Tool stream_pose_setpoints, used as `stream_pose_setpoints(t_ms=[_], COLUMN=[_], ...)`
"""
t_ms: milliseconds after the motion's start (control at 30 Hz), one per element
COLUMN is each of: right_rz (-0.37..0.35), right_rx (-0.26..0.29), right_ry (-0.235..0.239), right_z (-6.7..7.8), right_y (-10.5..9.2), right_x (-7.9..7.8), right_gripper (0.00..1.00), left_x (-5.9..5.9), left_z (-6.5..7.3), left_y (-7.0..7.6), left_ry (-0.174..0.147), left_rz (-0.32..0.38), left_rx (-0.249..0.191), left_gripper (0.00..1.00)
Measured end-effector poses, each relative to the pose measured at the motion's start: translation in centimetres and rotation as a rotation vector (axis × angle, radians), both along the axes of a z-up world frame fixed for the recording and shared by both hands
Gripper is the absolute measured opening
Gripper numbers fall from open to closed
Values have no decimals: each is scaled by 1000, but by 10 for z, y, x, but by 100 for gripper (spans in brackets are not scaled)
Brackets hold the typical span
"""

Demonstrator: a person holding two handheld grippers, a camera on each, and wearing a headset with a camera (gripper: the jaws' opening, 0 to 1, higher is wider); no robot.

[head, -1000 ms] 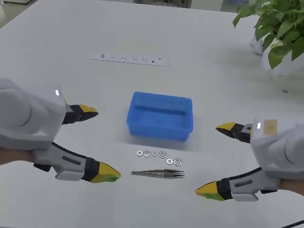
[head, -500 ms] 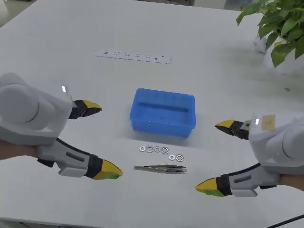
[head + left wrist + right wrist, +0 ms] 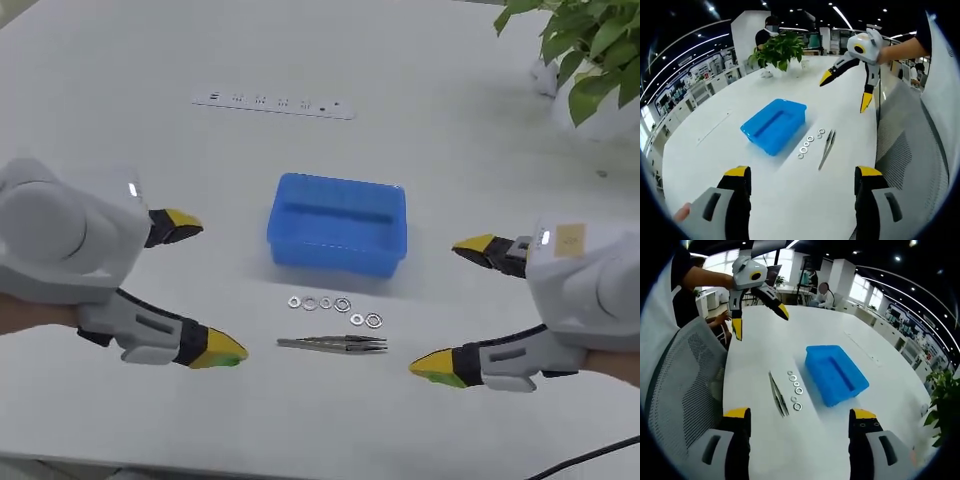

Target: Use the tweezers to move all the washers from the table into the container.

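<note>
**Two grippers hovering wide open, tweezers + washers lying loose on surface**

Left gripper (image 3: pixel 205 288): its yellow-tipped fingers (image 3: pixel 215 347) are gaping wide & gripping nothing, hovering over the white surface (image 3: pixel 450 150) at the left of the head view. Right gripper (image 3: pixel 450 305): its fingers (image 3: pixel 440 364) are spreading about as wide, also carrying nothing, hovering opposite on the right. Each gripper view is showing its own two fingers far apart w/ bare surface btwn them, and the other gripper hanging in the air across the work.

Btwn the two grippers the tweezers (image 3: pixel 333 343) are lying flat on the surface, apart from both sets of fingers. Six washers (image 3: pixel 326 302) are sitting just beyond the tweezers on the container side: four in a short row, two more offset to the right, nearer the tweezers. All six are resting on the surface, outside the container.

Blue rectangular container (image 3: pixel 335 255), open-topped, is standing just past the washers, roughly centred btwn the grippers.

Further out, a white power strip (image 3: pixel 273 103) is lying well beyond the container. A green plant (image 3: pixel 590 50) is standing at the far right corner. In the right gripper view a grey mesh chair (image 3: pixel 675 390) is sitting at the near edge of the surface, w/ an open office & people blurring into the background.
</note>
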State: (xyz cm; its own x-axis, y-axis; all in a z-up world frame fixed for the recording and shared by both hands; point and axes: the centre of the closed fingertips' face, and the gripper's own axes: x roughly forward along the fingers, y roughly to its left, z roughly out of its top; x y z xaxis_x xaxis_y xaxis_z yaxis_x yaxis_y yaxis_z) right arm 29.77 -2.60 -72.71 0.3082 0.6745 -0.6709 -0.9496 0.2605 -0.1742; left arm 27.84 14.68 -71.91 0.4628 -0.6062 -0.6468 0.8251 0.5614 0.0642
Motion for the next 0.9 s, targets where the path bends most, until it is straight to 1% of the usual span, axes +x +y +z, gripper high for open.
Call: stream_pose_setpoints(t_ms=[100, 167, 233, 300, 333, 400, 433, 500, 567, 633, 667, 767, 867, 900], right_rz=[6, 21, 17, 27, 27, 39, 49, 66, 73, 87, 91, 103, 122, 132], right_rx=[-12, -17, -26, -14, -15, -18, -21, -30, -40, -42, -46, -55, -54, -57], right_ry=[12, 12, 22, 27, 30, 41, 44, 50, 55, 63, 75, 81, 116, 123], right_z=[-4, -7, -12, -14, -16, -20, -23, -27, -31, -34, -37, -43, -52, -54], right_y=[0, 1, 3, 6, 8, 12, 14, 18, 19, 22, 25, 30, 41, 45], right_x=[-1, -1, -1, -1, -1, -3, -4, -6, -6, -7, -7, -7, -10, -11], right_gripper=[77, 71, 70, 67, 65, 63, 62, 60, 57, 51, 49, 46, 42, 39], left_x=[0, 0, 0, -2, -3, -4, -5, -4, -4, -2, -1, 0, 2, 1], left_z=[-5, -9, -14, -21, -23, -29, -31, -38, -47, -52, -53, -58, -62, -64], left_y=[0, -1, -2, -7, -10, -16, -19, -24, -26, -28, -30, -35, -41, -45], left_ry=[3, 6, 20, 39, 46, 56, 57, 48, 73, 79, 83, 100, 106, 112], left_rz=[1, -7, -10, -23, -29, -44, -50, -69, -71, -72, -71, -72, -85, -97], left_rx=[5, 8, 13, 15, 14, 14, 14, 28, 40, 35, 30, 15, 18, 14], left_gripper=[90, 89, 89, 88, 87, 85, 84, 81, 78, 75, 74, 72, 69, 66])
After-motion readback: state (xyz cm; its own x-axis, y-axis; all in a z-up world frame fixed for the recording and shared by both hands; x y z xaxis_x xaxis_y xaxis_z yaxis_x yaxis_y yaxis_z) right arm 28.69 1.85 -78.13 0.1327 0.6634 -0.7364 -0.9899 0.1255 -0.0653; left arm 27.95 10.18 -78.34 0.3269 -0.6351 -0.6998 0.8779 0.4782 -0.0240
